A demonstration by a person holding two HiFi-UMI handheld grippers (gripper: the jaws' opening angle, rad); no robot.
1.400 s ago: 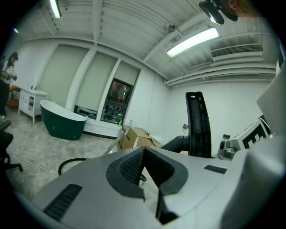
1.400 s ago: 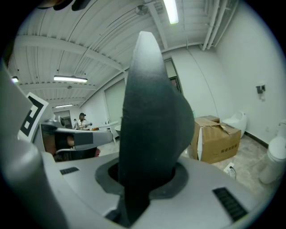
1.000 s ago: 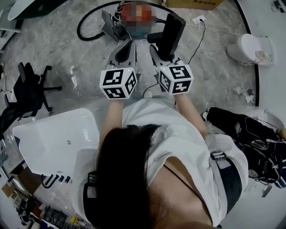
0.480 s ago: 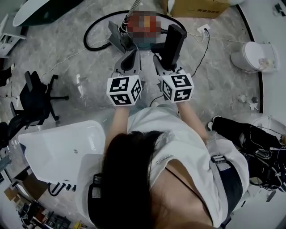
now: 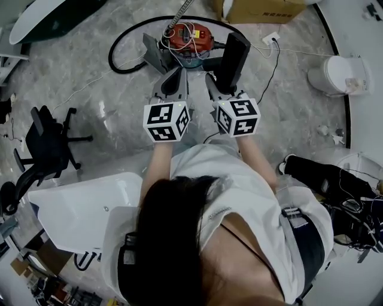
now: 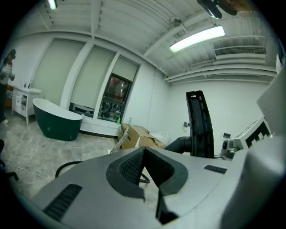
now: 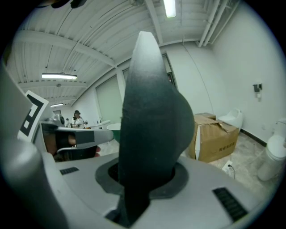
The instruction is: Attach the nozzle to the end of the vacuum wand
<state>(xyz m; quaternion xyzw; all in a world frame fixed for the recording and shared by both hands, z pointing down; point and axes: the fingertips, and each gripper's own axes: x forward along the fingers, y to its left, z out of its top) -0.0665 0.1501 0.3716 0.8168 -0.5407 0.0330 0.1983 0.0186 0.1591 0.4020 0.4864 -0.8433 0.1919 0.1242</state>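
My right gripper (image 5: pixel 216 80) is shut on a black vacuum nozzle (image 5: pixel 232 55), which stands upright out of its jaws and fills the right gripper view (image 7: pixel 149 116). My left gripper (image 5: pixel 173 76) is beside it, shut and empty, its dark pads (image 6: pixel 134 167) meeting. The nozzle (image 6: pixel 199 125) shows at the right of the left gripper view. Ahead on the floor lies the red vacuum (image 5: pixel 190 36) with a black hose (image 5: pixel 122 60) looping left. A slim metal wand (image 5: pixel 181 13) runs up from it out of frame. Neither gripper touches the vacuum.
A grey flat piece (image 5: pixel 152 51) lies left of the vacuum. A cardboard box (image 5: pixel 260 9) and a power strip (image 5: pixel 267 37) are behind. An office chair (image 5: pixel 48 140), a white bathtub (image 5: pixel 84 203) and a toilet (image 5: pixel 335 72) stand around. A green tub (image 6: pixel 58 120) is farther off.
Both grippers, with the nozzle still held in the right one, have moved forward together toward the red vacuum, which now sits closer below them in the head view.
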